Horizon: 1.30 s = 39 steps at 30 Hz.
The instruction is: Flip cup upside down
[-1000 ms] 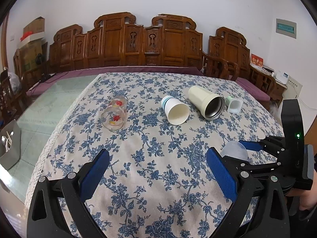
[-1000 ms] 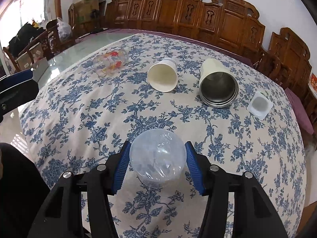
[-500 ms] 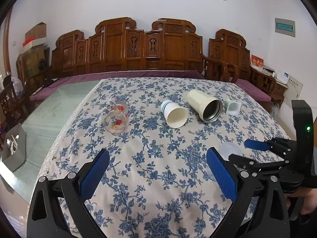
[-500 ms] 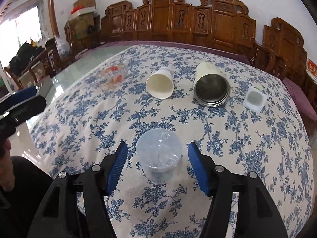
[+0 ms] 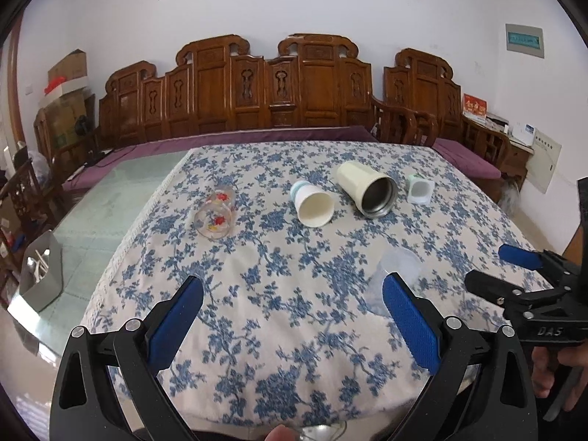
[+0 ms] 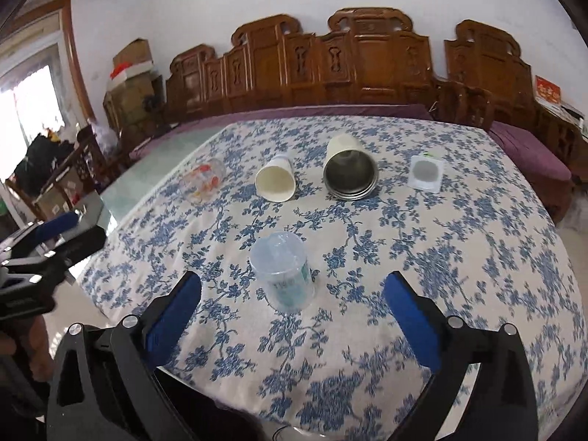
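A clear plastic cup (image 6: 283, 272) stands on the flowered tablecloth near the front, its closed base on top. My right gripper (image 6: 292, 307) is open and empty, drawn back just short of it, jaws wide to either side. In the left wrist view the same cup (image 5: 397, 272) shows partly behind my right-hand finger. My left gripper (image 5: 292, 312) is open and empty above the table's front edge. The right gripper (image 5: 514, 268) shows at that view's right edge.
Further back lie a glass with red flowers (image 5: 217, 211), a white paper cup (image 5: 312, 204), a cream metal-lined tumbler (image 5: 367, 193) and a small white square cup (image 5: 419, 189), all on their sides. Wooden chairs stand behind the table. A grey box (image 5: 42, 275) sits at left.
The right gripper has opened and let go of the clear cup, then drawn back. The cup now stands alone on the cloth. The left gripper has pulled back a little.
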Motion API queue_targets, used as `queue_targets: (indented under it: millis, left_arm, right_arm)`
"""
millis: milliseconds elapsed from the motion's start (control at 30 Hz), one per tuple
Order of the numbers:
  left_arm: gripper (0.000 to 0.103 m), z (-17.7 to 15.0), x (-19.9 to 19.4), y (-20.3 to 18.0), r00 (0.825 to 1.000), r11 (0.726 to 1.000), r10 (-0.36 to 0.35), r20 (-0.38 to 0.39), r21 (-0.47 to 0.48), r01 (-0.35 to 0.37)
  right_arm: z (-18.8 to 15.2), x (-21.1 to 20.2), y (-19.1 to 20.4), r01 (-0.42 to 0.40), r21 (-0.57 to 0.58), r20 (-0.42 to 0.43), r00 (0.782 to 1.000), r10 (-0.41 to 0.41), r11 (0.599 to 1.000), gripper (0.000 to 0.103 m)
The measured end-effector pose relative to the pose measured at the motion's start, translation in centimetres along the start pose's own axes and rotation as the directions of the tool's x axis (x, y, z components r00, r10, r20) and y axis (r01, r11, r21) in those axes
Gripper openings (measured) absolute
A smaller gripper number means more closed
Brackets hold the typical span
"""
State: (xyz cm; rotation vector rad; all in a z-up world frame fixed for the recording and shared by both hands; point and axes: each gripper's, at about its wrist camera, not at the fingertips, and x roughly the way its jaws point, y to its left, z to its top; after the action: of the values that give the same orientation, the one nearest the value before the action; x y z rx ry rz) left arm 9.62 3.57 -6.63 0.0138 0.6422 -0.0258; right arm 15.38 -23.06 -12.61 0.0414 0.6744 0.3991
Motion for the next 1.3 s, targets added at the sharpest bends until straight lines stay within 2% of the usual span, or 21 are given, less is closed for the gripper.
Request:
queue_targets:
  millis: [133,267,533,867,1033,1300]
  left_arm:
    - [0.094,-0.2,-2.0,-0.9,1.000,1.000,-0.010,0.020,-0.001,0.010]
    - [0.094,-0.4,-4.7,-1.7,0.998,1.000,-0.008,0.063,0.000,0.008]
    - [0.094,-0.8,-9.2,-2.6,0.992,1.000,-0.011,0.123,-0.023,0.014]
    - [0.094,-0.8,-11.1,-2.8,0.988,0.999,-0.024,0.150,-0.031,0.029]
    - [0.094,-0.9,-11.4,-3.2,0.986,1.000,-0.006,0.168,-0.013,0.008]
    - [0.094,-0.9,-11.5,-3.3,0.984,1.000,-0.011,0.175,-0.016,0.014]
  right_arm:
    - [-0.2,-4.2,-0.1,0.007,0.013,0.096,0.995,-0.008,1.000,0.101]
    - [-0.1,-8.7,-0.1,0.035,0.007,0.197,0.980,-0.036,0.999,0.101]
    - [-0.5,-13.9,0.3,0.063,-0.011,0.294,0.954,-0.056,0.998,0.101]
    - [-0.9,-15.0,0.3,0.056,-0.011,0.303,0.952,-0.050,0.998,0.101]
    - [-0.9,-15.0,0.5,0.052,-0.010,0.298,0.953,-0.047,0.999,0.101]
    - [-0.9,-14.9,0.6,0.052,-0.009,0.294,0.955,-0.047,0.999,0.101]
